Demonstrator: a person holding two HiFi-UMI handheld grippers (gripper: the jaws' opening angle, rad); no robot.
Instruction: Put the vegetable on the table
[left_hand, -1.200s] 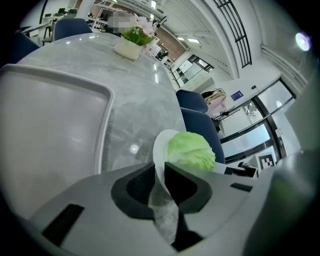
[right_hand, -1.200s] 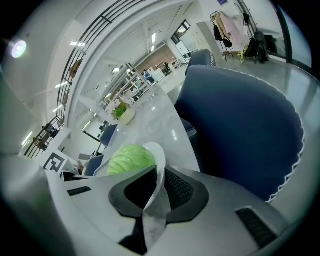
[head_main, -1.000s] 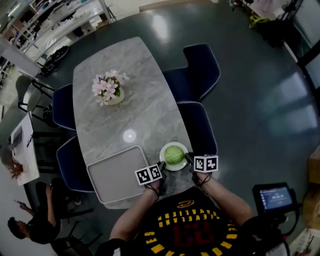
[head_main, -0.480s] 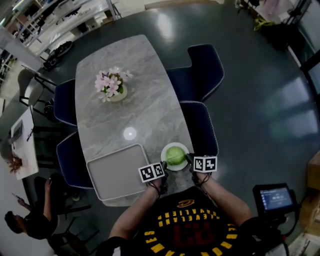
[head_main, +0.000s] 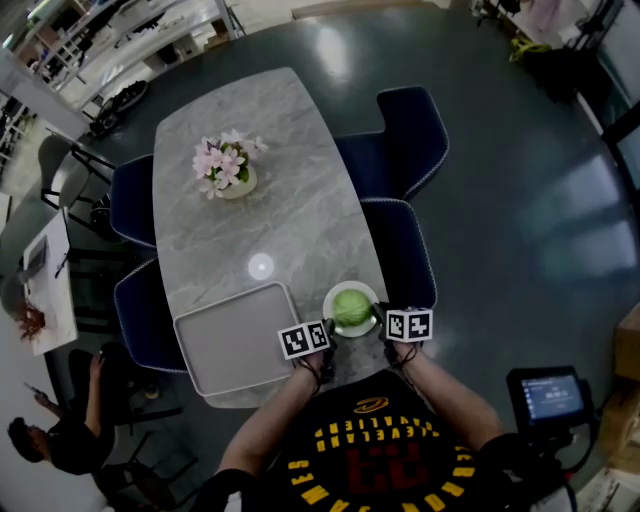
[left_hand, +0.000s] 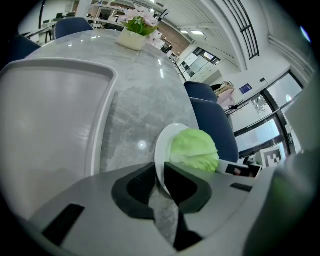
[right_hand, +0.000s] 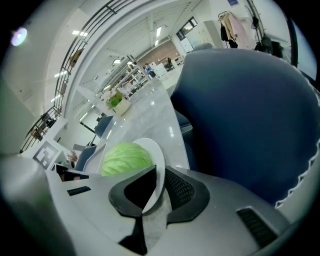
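Two tongs hold one white plate (head_main: 331, 298) from opposite sides. The left tongs (head_main: 328, 334) are closed on the plate's left rim; in the left gripper view the rim passes between the two dark jaws (left_hand: 160, 176) and both jaws press on it. The right tongs (head_main: 383, 321) are closed on the right rim in the same way, and the right gripper view shows the thin white edge pinched between its jaws (right_hand: 158, 186).

On the plate sits a round green cabbage (head_main: 351, 308). It fills most of the plate and is not touched by either tongs. The plate is over the near right corner of the grey marble surface (head_main: 270, 215), close to the person's body. Whether the plate rests on the surface or hangs just above it cannot be told.

Just left of the plate lies a grey rectangular tray (head_main: 232, 342), which has nothing on it. The left tongs are between the tray and the plate. Far along the surface, well apart from the plate, stands a pot of pink flowers (head_main: 226, 166). Dark blue chairs stand around the surface; one chair (head_main: 400, 255) is just beside the plate on the right, and its back fills much of the right gripper view.
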